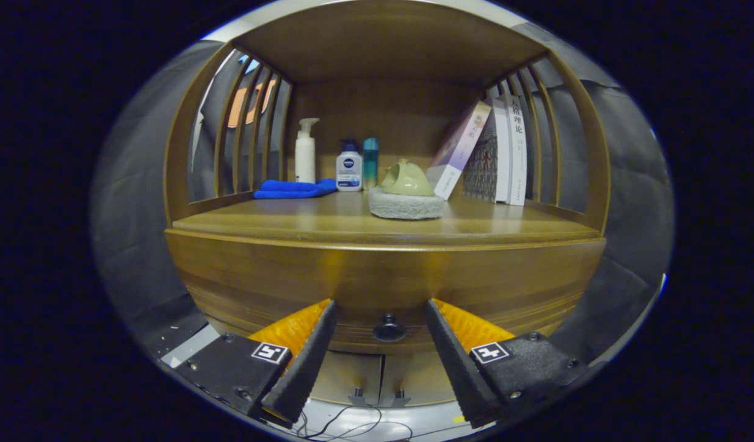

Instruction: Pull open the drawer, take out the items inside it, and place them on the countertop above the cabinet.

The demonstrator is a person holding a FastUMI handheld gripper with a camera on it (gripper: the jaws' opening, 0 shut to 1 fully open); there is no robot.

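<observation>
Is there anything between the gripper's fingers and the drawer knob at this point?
Nothing visible. The gripper is open, and the drawer knob sits in the gap between its two fingers on the closed drawer front, with no object in front of it.

The claw [381,313] is spread wide, its fingers either side of the shut drawer [383,288]'s dark knob [389,328], touching neither; a green teapot [405,178] sits on the bench [291,221] beyond.

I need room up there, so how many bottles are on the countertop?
3: a white pump bottle behind the blue cloth, a white bottle beside it, then a teal bottle.
</observation>
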